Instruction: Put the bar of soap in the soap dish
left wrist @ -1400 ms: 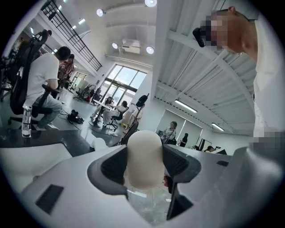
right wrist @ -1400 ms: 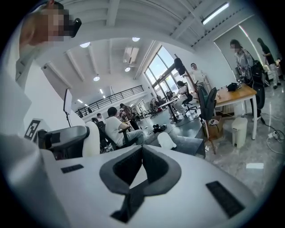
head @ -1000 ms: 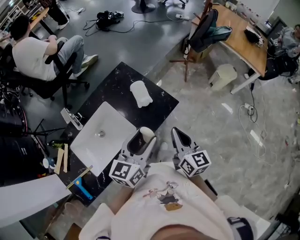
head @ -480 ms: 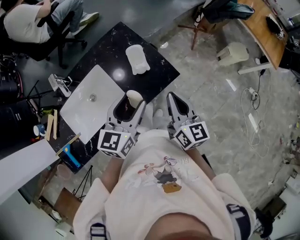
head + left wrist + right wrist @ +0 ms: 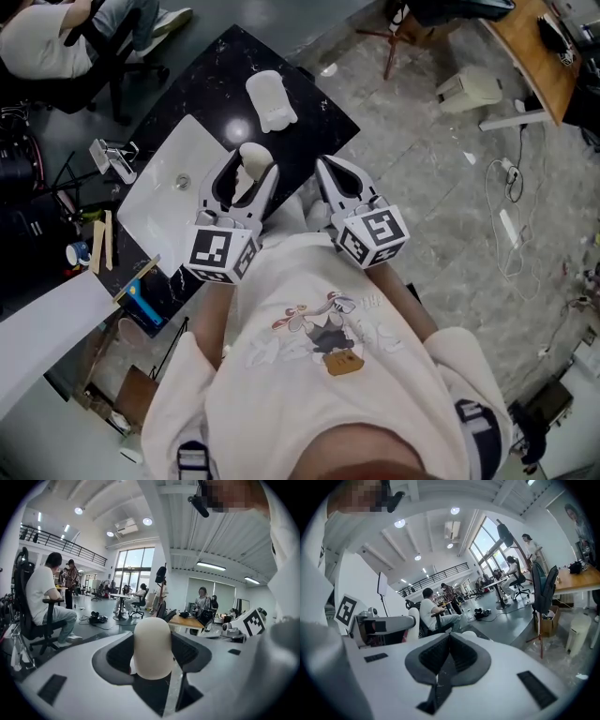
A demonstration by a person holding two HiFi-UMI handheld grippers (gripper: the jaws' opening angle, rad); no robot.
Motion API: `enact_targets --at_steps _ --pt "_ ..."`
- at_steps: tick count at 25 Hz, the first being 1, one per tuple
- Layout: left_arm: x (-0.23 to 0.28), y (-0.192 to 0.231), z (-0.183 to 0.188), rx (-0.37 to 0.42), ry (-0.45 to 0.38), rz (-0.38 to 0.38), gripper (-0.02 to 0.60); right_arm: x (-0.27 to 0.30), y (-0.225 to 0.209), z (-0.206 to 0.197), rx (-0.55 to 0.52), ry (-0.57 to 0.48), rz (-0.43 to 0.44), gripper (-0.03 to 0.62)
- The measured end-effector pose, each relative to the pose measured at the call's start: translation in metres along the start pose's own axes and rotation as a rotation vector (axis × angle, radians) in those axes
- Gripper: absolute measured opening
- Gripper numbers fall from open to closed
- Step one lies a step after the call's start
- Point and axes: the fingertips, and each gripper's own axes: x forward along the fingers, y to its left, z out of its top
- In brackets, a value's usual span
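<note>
Left gripper (image 5: 246,173) squeezes the bar of soap (image 5: 153,644) between its two jaws, above the black counter (image 5: 211,70) beside the white sink (image 5: 164,225). Right gripper (image 5: 328,171) is closed tight and holds nothing. The soap dish (image 5: 270,101) sits farther back on the counter.

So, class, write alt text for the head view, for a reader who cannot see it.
Seen from above, the left gripper holds a bar of soap at a black counter with a white sink. The soap dish lies further along the counter; the right gripper is shut and empty.
</note>
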Motion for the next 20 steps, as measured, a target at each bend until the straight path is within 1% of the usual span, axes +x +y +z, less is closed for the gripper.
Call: enact_targets --at_steps 3,8,15,17,20 --pt "0.013 0.009 -0.005 0.07 0.032 -0.012 0.259 0.013 -0.002 -0.003 0.001 0.016 0.007 0.006" --pt "0.04 0.024 -0.013 0.201 0.093 -0.041 0.259 0.038 -0.009 -0.021 -0.007 0.07 0.019 0.006" --pt "0.08 0.043 -0.023 0.333 0.184 -0.102 0.259 0.064 -0.022 -0.027 0.011 0.088 -0.001 0.006" --pt "0.089 0.048 -0.027 0.394 0.216 -0.113 0.259 0.069 -0.026 -0.026 0.016 0.087 -0.009 0.006" --pt "0.102 0.058 -0.038 0.516 0.273 -0.132 0.259 0.077 -0.033 -0.02 0.021 0.078 -0.029 0.006"
